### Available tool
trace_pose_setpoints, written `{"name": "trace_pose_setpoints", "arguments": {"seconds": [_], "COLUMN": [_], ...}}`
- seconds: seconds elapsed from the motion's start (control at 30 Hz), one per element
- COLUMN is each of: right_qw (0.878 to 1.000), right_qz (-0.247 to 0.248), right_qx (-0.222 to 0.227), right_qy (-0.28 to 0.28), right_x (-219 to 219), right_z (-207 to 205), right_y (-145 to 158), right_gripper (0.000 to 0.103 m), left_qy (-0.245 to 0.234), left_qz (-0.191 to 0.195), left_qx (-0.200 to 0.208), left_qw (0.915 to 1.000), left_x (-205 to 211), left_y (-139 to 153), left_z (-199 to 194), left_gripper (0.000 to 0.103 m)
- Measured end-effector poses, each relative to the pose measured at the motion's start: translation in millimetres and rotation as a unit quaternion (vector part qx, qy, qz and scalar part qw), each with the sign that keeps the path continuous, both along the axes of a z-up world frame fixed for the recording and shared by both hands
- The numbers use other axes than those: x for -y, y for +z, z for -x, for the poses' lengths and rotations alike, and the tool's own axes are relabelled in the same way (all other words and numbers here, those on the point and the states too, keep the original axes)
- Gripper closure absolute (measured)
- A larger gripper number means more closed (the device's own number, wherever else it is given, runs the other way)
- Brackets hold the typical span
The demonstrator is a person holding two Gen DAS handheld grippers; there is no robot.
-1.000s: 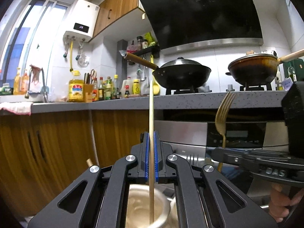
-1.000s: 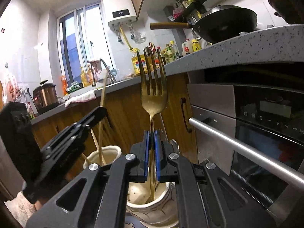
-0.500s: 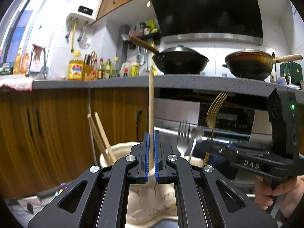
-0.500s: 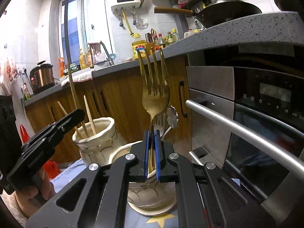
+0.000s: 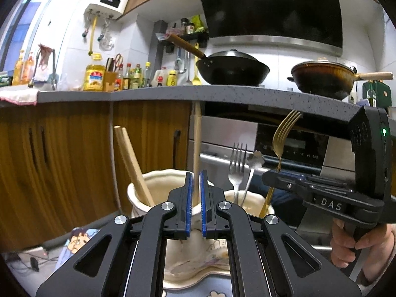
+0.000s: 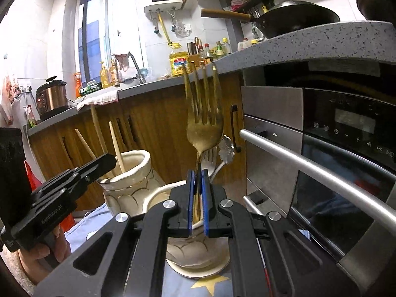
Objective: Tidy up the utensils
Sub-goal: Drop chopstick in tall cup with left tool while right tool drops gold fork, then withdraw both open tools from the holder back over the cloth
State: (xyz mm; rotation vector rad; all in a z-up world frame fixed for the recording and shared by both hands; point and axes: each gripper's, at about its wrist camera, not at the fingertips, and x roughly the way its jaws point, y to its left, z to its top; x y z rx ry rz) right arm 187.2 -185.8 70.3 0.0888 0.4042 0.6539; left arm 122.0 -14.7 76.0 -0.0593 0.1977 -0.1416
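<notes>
My left gripper (image 5: 195, 198) has its blue pads slightly apart around an upright wooden chopstick (image 5: 197, 148) whose lower end stands in the left cream ceramic holder (image 5: 138, 193), beside two more chopsticks (image 5: 128, 158). My right gripper (image 6: 197, 198) has its pads a little apart around the stem of a gold fork (image 6: 204, 123), tines up, its handle inside the right cream holder (image 6: 158, 198). That holder (image 5: 247, 198) also has a silver fork (image 5: 237, 163) and a flower-ended spoon (image 5: 255, 160). The gold fork (image 5: 282, 138) shows in the left wrist view too.
Both holders stand on a patterned blue cloth (image 6: 212, 287) on the floor in front of wooden cabinets (image 5: 61, 153) and a steel oven (image 6: 321, 163). The grey countertop (image 5: 173, 94) above carries a wok, a pan and bottles.
Both grippers have lowered their utensils into the holders and drawn closer to them. The pads of both have parted slightly from the chopstick and the fork.
</notes>
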Motion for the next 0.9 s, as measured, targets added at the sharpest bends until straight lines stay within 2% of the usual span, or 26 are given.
{"name": "trace_pose_setpoints", "arguments": {"seconds": [0.1, 0.23, 0.47, 0.57, 0.73, 0.83, 0.9], "right_qw": [1.000, 1.000, 1.000, 1.000, 1.000, 1.000, 1.000], "right_qz": [-0.004, -0.002, -0.003, -0.002, 0.001, -0.003, -0.005], "right_qx": [-0.008, -0.007, -0.011, -0.010, -0.012, -0.014, -0.013], "right_qy": [-0.001, -0.005, -0.008, -0.012, -0.017, -0.019, -0.021], "right_x": [1, 1, 3, 3, 3, 4, 6], "right_z": [0, 0, -3, -3, -5, -5, -6], "right_y": [0, -1, -3, -3, -4, -4, -4], "right_gripper": [0.097, 0.097, 0.096, 0.095, 0.094, 0.081, 0.078], "left_qy": [-0.004, -0.013, -0.015, -0.016, -0.017, -0.018, -0.018], "left_qz": [-0.005, -0.005, -0.016, -0.015, -0.017, -0.017, -0.017], "left_qx": [0.000, 0.000, 0.003, 0.004, 0.005, 0.004, 0.005], "left_qw": [1.0000, 0.9999, 0.9998, 0.9997, 0.9997, 0.9997, 0.9997], "left_x": [4, 8, 14, 14, 16, 16, 17], "left_y": [0, -2, -2, -2, -2, -2, -2], "left_z": [0, 1, 2, 3, 3, 3, 3], "left_gripper": [0.098, 0.085, 0.080, 0.073, 0.071, 0.071, 0.071]}}
